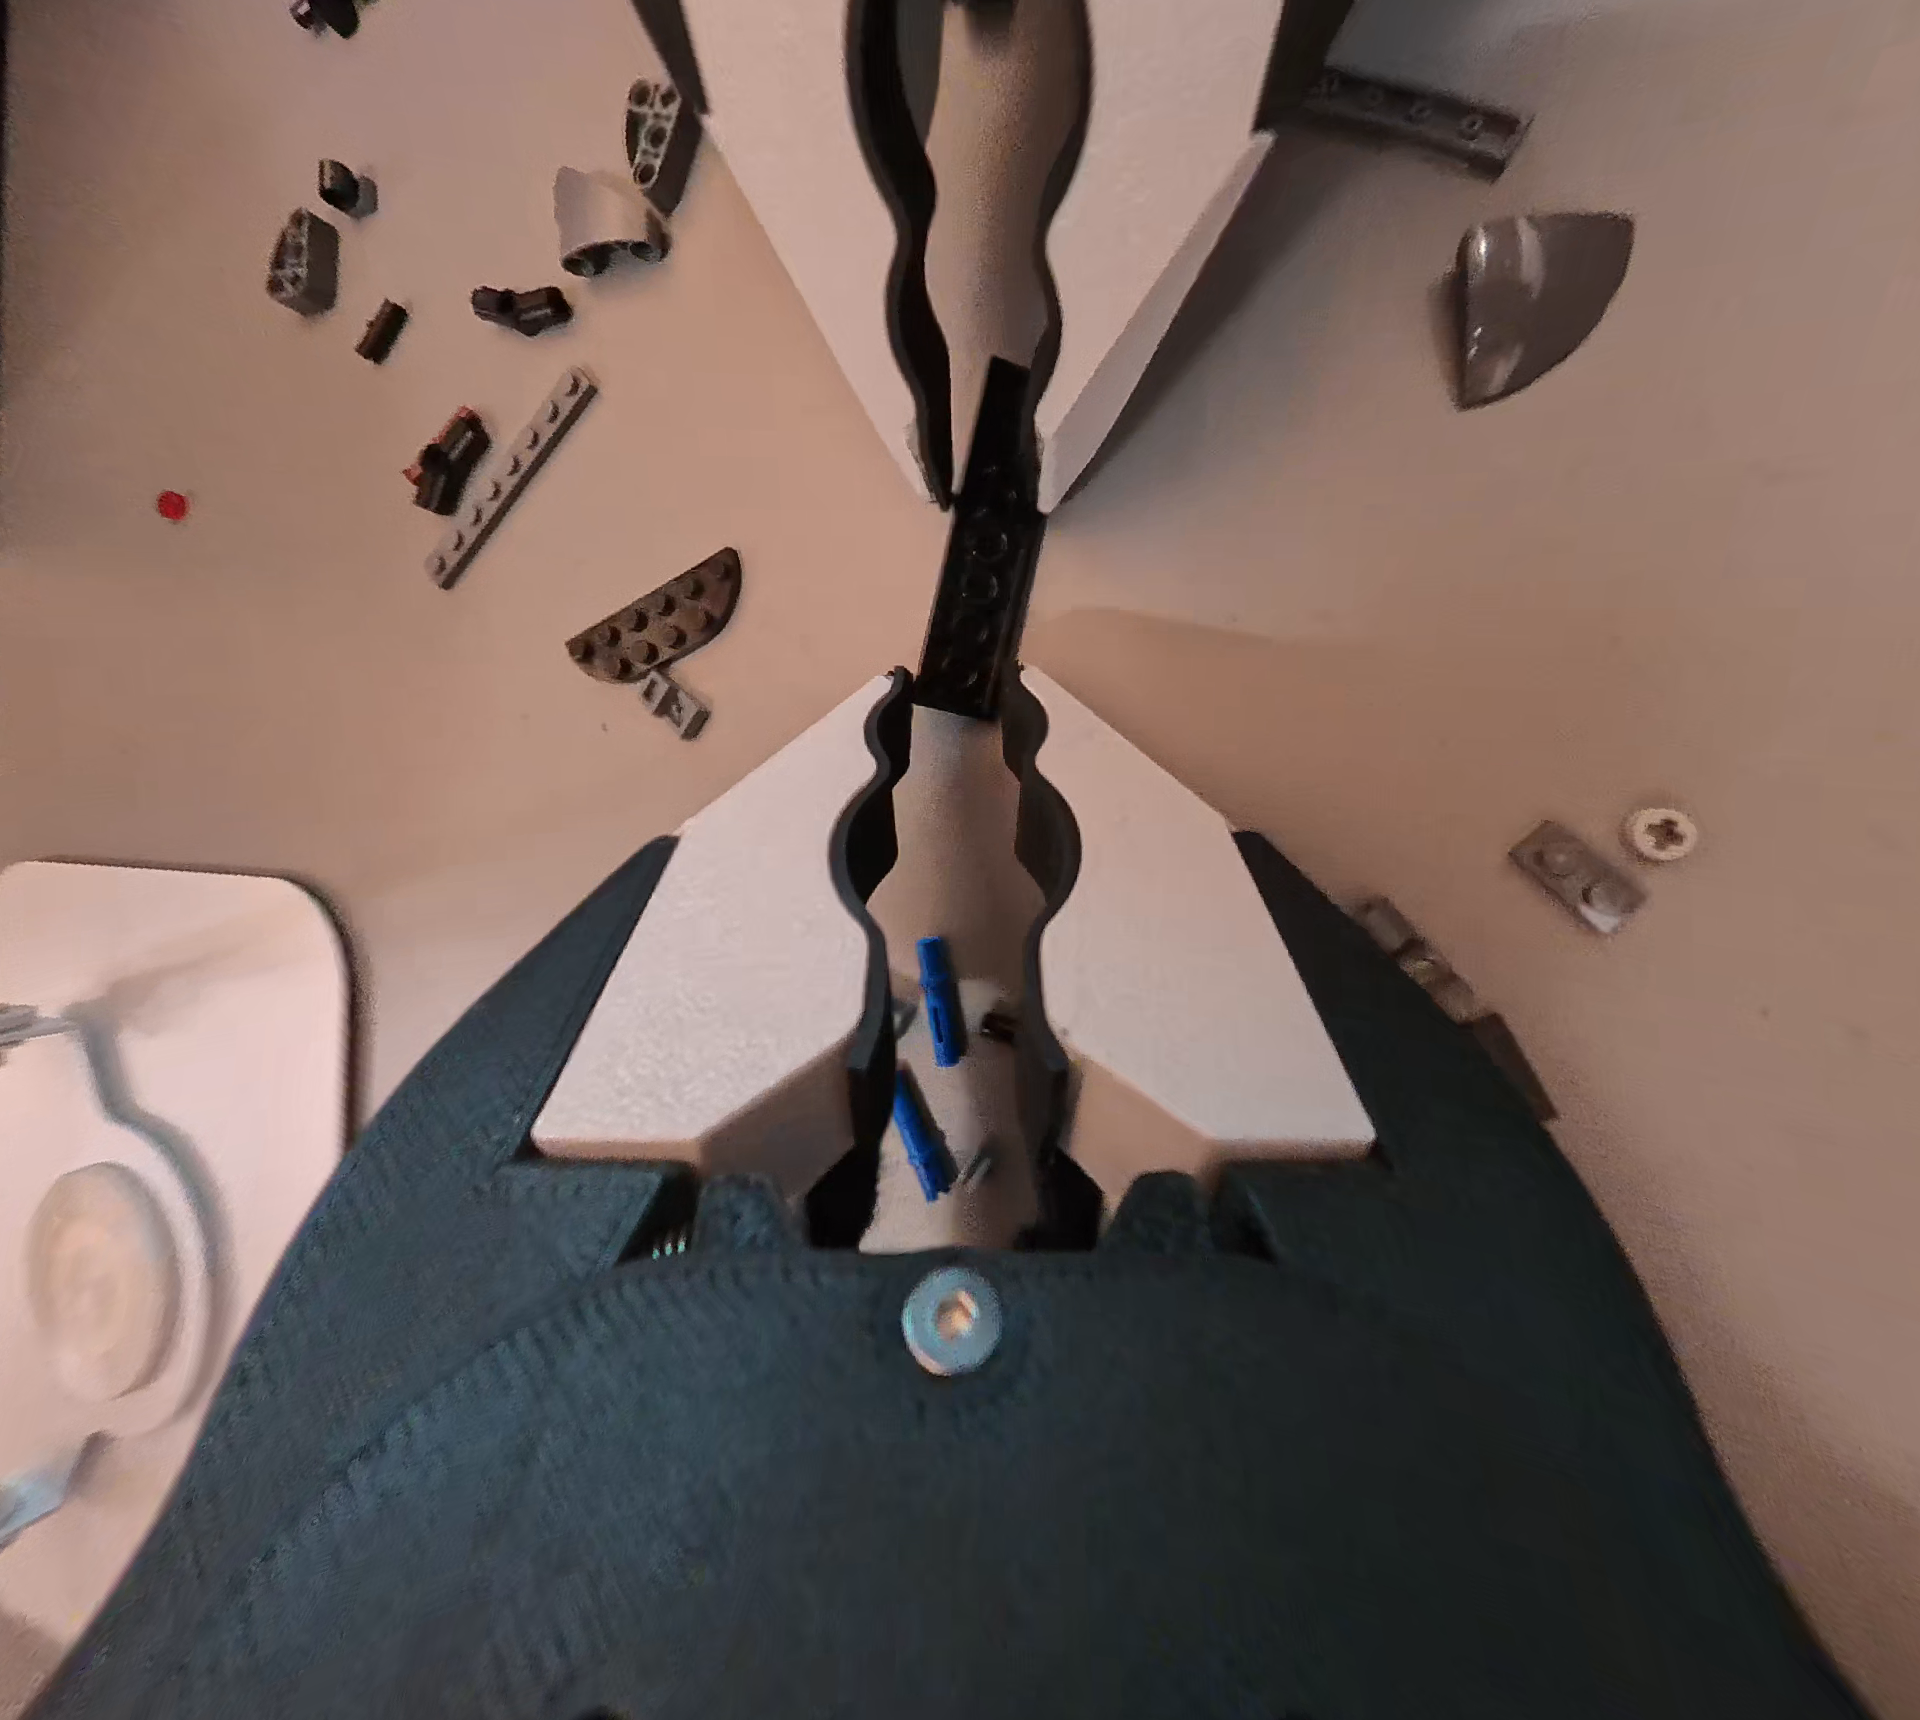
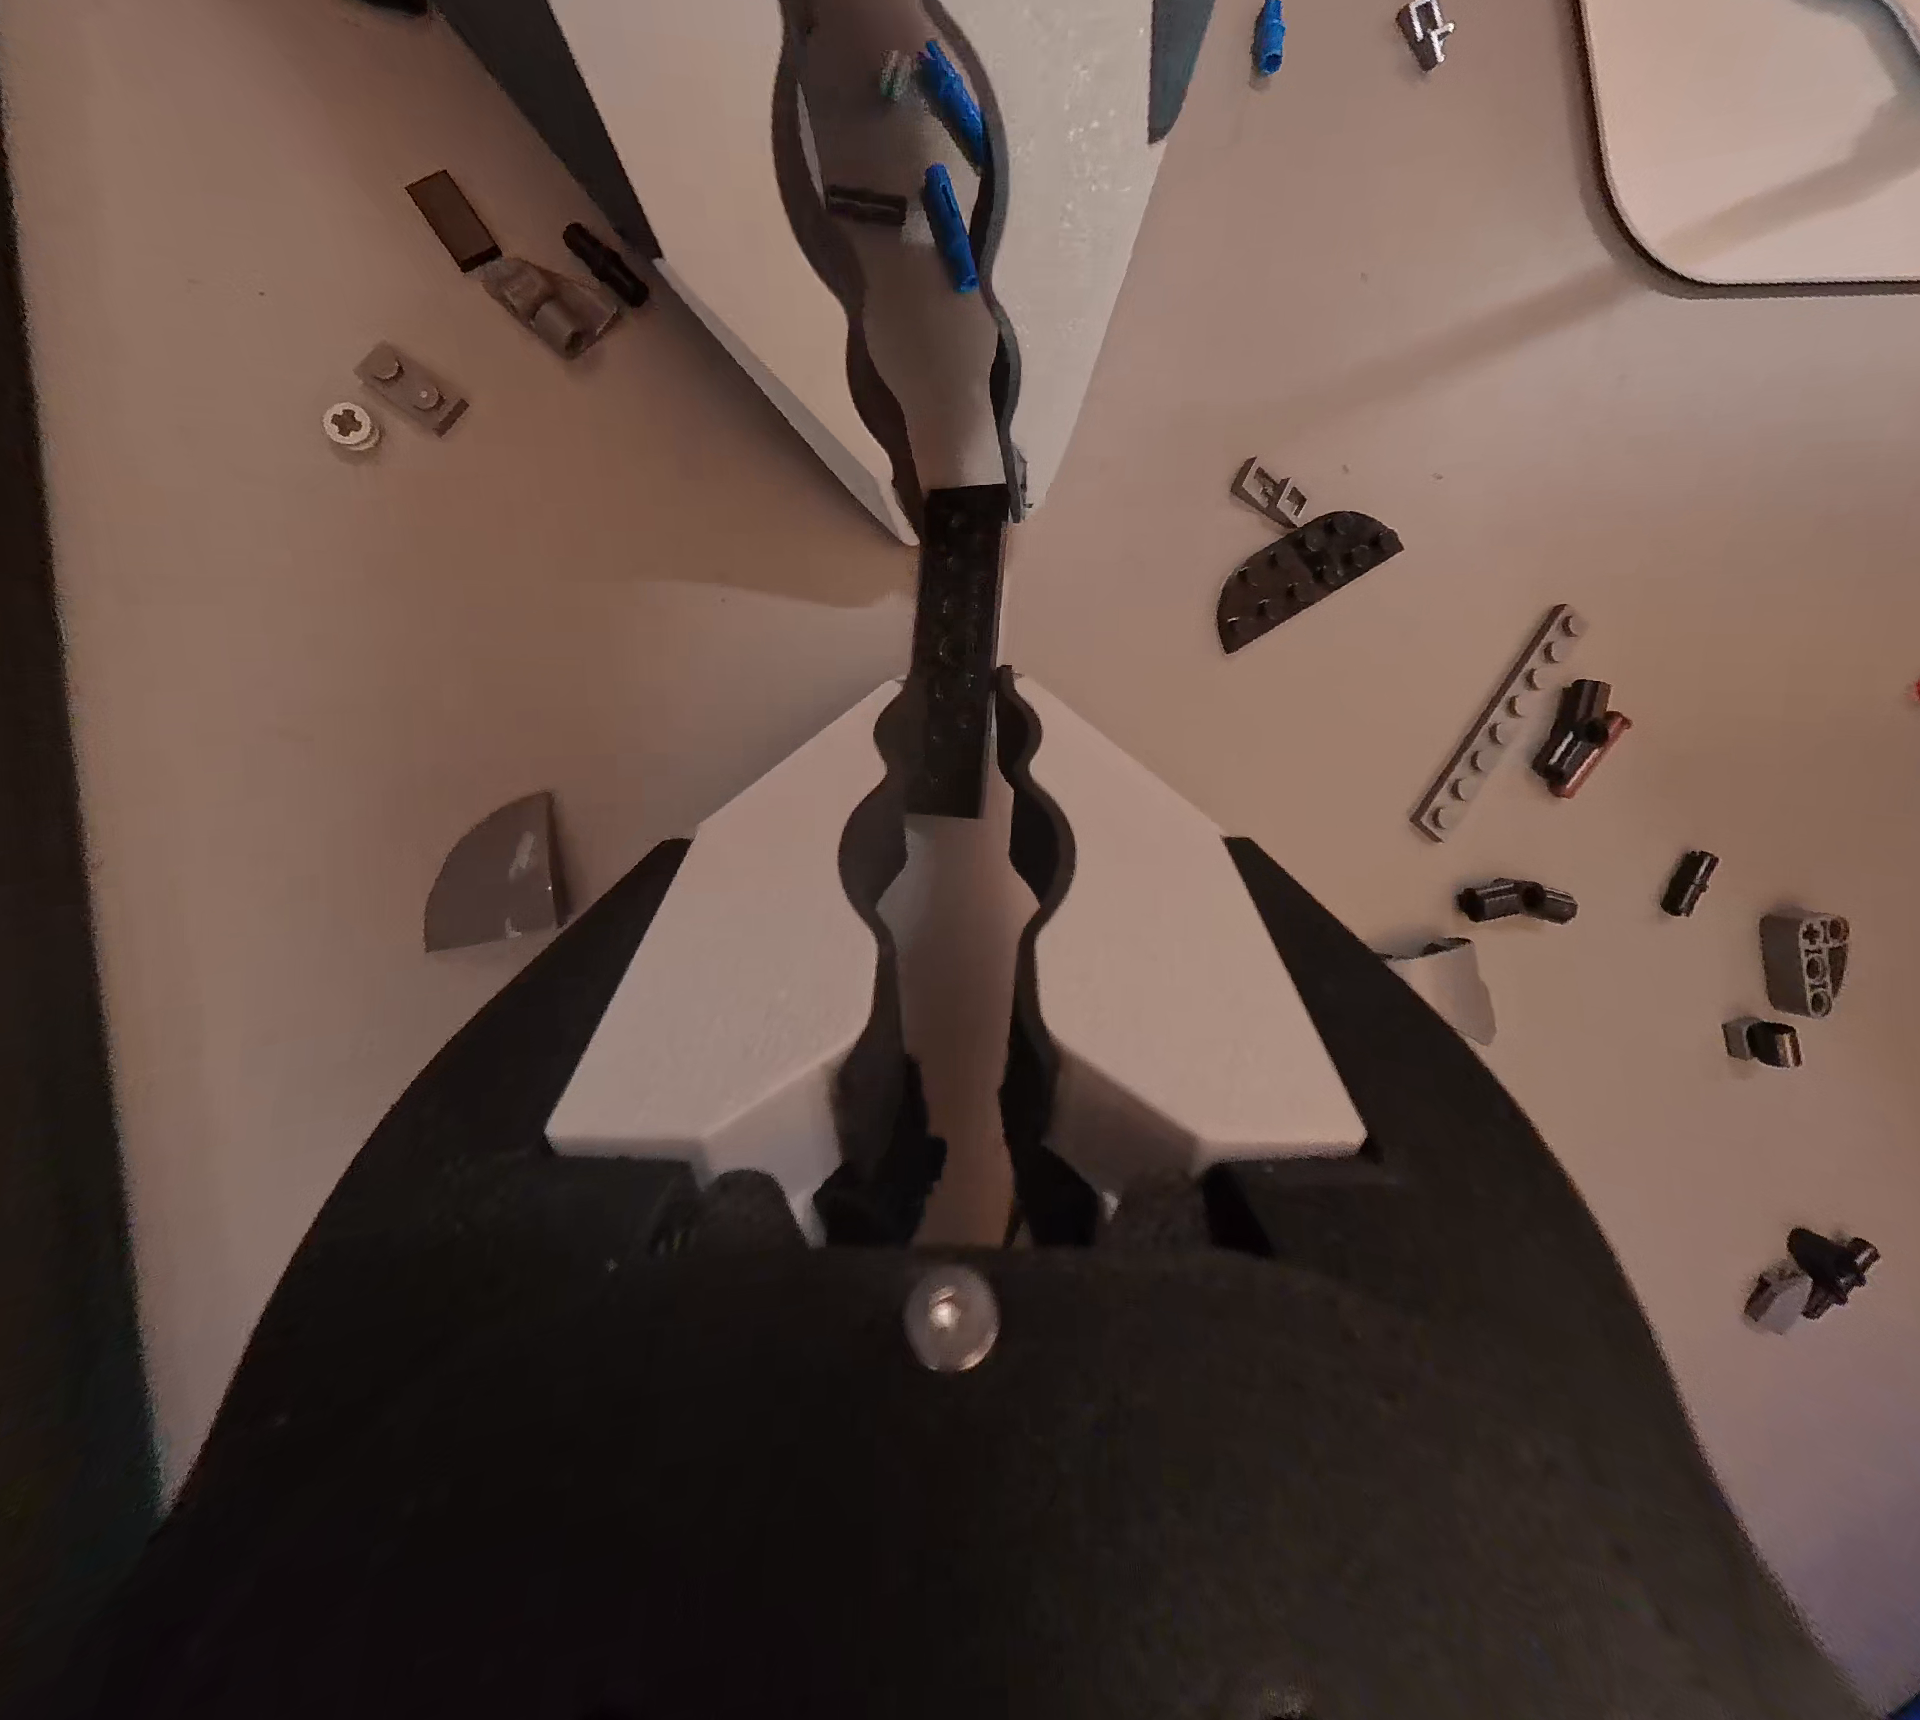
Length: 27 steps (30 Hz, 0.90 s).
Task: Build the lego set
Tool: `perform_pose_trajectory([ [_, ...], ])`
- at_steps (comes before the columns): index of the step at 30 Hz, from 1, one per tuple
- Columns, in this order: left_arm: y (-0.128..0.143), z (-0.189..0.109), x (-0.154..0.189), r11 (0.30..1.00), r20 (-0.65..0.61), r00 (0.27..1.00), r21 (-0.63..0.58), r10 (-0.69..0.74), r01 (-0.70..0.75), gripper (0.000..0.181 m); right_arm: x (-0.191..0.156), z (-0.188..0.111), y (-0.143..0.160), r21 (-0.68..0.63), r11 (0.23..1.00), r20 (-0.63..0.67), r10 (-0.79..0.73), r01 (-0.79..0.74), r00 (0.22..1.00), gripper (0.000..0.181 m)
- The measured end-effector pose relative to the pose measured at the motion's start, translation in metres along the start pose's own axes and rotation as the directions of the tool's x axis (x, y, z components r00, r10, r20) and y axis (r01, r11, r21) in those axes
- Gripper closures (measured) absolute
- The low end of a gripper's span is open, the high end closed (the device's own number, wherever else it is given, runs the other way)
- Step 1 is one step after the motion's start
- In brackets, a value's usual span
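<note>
A long, narrow black plate (image 1: 980, 558), studs in 2 rows, hangs above the counter (image 1: 1351, 590), the left gripper (image 1: 956, 683) and right gripper (image 2: 951, 683) each pinching 1 end

Pale table (image 1: 1351, 579) strewn with loose lego pieces (image 1: 488, 475), booklet (image 1: 156, 1099).

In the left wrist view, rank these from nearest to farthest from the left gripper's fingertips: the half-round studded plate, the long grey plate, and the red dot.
Measured from the left gripper, which grips the black plate:
1. Half-round studded plate, just left of the fingertips.
2. Long grey plate, farther left and up.
3. Red dot, far left.
</note>
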<state>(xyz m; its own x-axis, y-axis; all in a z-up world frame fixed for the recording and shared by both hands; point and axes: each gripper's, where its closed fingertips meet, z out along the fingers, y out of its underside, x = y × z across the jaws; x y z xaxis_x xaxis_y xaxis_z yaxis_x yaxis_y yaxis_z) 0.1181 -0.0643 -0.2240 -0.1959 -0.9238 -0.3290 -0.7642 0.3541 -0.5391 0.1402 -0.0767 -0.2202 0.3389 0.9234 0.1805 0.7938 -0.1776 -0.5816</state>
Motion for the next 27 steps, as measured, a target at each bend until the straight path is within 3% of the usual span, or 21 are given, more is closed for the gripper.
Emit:
perform_pose_trajectory([
  [6,-0.01,-0.004,-0.006,0.988,0.131,0.979,-0.024,0.153,-0.152,0.166,0.001,0.002,0.006,-0.015,0.998,0.023,0.055,-0.055,0.998,0.161],
  [9,-0.014,-0.005,-0.007,0.982,0.165,0.968,-0.023,0.187,-0.186,0.166,0.005,0.0,0.009,-0.026,0.998,-0.002,0.052,-0.052,0.999,0.167],
  [16,-0.019,-0.014,-0.019,0.996,0.142,0.99,0.092,0.009,-0.022,0.165,0.018,-0.008,-0.001,-0.023,0.994,-0.16,-0.106,0.103,0.982,0.167],
  [19,-0.019,-0.014,-0.015,0.99,0.066,0.996,0.129,-0.061,0.052,0.163,0.024,-0.01,-0.004,-0.058,0.982,-0.234,-0.186,0.177,0.954,0.166],
  [21,-0.015,-0.014,-0.018,0.993,0.091,0.995,0.114,-0.042,0.032,0.172,0.023,-0.01,-0.006,-0.067,0.973,-0.252,-0.229,0.219,0.94,0.166],
  [27,-0.014,-0.013,-0.019,0.996,0.149,0.988,0.07,0.037,-0.048,0.174,0.025,-0.008,-0.005,-0.07,0.977,-0.257,-0.212,0.201,0.943,0.167],
])
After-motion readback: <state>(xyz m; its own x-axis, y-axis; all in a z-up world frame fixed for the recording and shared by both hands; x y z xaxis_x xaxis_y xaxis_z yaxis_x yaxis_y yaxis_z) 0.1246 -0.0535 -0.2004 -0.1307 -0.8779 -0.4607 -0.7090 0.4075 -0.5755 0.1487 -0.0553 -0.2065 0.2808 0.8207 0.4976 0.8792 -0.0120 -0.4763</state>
